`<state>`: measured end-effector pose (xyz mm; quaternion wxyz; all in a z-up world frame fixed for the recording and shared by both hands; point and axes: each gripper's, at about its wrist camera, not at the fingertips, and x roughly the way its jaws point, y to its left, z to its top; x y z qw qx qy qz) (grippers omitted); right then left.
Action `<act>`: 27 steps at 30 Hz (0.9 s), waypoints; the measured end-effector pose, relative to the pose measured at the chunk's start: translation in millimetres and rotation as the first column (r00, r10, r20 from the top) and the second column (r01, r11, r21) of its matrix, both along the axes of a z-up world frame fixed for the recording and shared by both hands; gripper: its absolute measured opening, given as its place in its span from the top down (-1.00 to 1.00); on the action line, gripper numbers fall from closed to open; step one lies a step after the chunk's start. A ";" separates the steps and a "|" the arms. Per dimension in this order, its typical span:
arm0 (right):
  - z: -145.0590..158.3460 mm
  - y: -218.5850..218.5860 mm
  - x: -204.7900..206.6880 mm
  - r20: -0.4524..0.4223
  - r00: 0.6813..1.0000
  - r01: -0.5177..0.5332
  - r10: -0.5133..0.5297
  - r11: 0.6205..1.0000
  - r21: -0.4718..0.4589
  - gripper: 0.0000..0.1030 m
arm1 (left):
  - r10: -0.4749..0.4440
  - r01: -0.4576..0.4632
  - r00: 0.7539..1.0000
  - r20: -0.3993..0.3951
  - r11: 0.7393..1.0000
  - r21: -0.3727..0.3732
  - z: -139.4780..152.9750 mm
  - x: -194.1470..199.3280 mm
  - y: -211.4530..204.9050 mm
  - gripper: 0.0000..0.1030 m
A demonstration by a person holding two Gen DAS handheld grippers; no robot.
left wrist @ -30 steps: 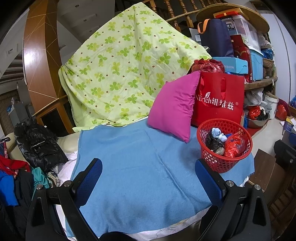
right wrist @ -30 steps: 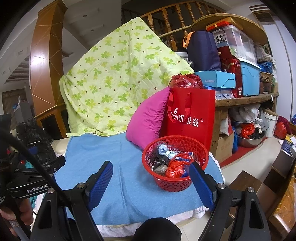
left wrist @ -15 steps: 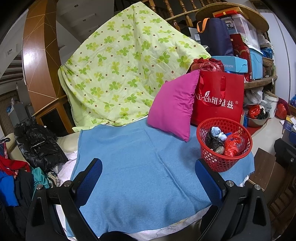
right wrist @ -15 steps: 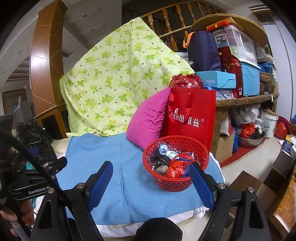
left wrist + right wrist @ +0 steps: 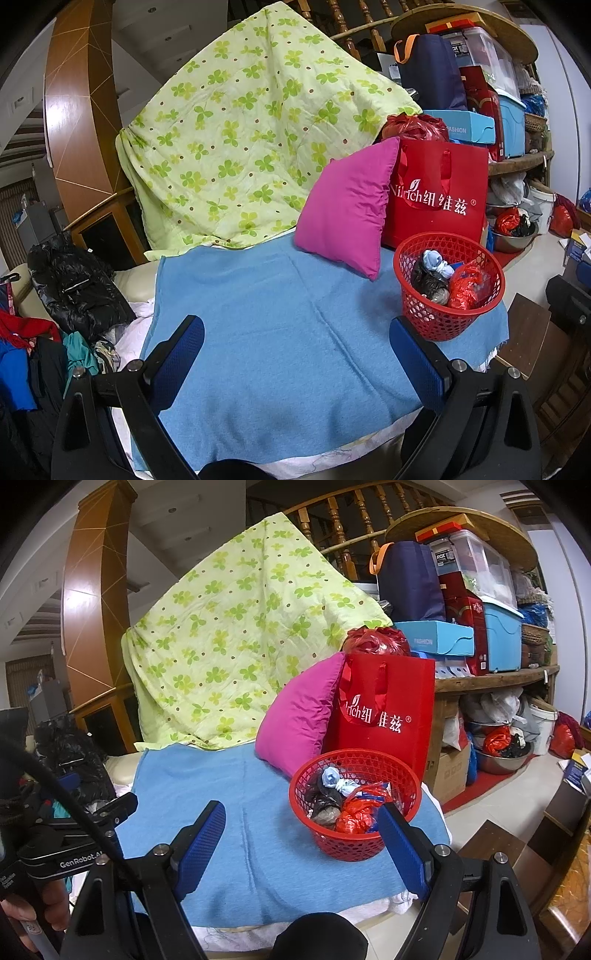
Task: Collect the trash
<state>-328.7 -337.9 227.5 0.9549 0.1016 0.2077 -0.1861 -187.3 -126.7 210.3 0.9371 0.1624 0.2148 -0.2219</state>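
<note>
A red mesh basket (image 5: 436,325) stands on the right end of a blue blanket (image 5: 288,325); it also shows in the right wrist view (image 5: 343,845). It holds crumpled trash: a black bag (image 5: 428,284), a red bag (image 5: 461,288) and a pale blue wad (image 5: 437,262). My left gripper (image 5: 295,347) is open and empty over the blanket, left of the basket. My right gripper (image 5: 301,834) is open and empty, its right finger in front of the basket. The left gripper's body (image 5: 70,853) shows at the left of the right wrist view.
A magenta pillow (image 5: 347,206) and a red shopping bag (image 5: 439,199) stand behind the basket. A green clover quilt (image 5: 251,147) drapes the back. Dark clothes (image 5: 74,291) pile at the left. Shelves with boxes (image 5: 491,638) stand at the right.
</note>
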 end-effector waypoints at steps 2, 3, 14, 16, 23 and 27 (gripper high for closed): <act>0.6 4.1 0.1 0.002 1.000 -0.001 0.001 1.000 -0.004 -0.68 | 0.001 -0.001 1.000 0.003 1.000 0.001 1.1 -0.2 -1.3 -0.94; 1.2 5.5 0.6 0.004 1.000 -0.002 0.002 1.000 -0.005 -0.68 | 0.001 -0.001 1.000 0.002 1.000 0.000 1.2 0.0 -1.2 -0.94; 2.3 8.1 1.7 0.004 1.000 -0.002 0.002 1.000 -0.006 -0.68 | 0.003 -0.003 1.000 -0.002 1.000 0.004 -2.1 1.9 2.0 -0.94; 2.4 8.1 1.7 0.005 1.000 -0.002 0.002 1.000 -0.006 -0.68 | 0.002 -0.002 1.000 -0.005 1.000 0.006 -3.1 3.3 3.5 -0.94; 2.7 7.6 2.6 0.005 1.000 -0.002 0.002 1.000 -0.006 -0.68 | 0.010 -0.010 1.000 -0.008 1.000 0.005 -1.2 5.4 5.5 -0.94; 2.6 7.4 2.8 0.003 1.000 -0.002 0.002 1.000 -0.006 -0.68 | 0.009 -0.009 1.000 -0.009 1.000 0.008 -1.3 5.9 7.1 -0.94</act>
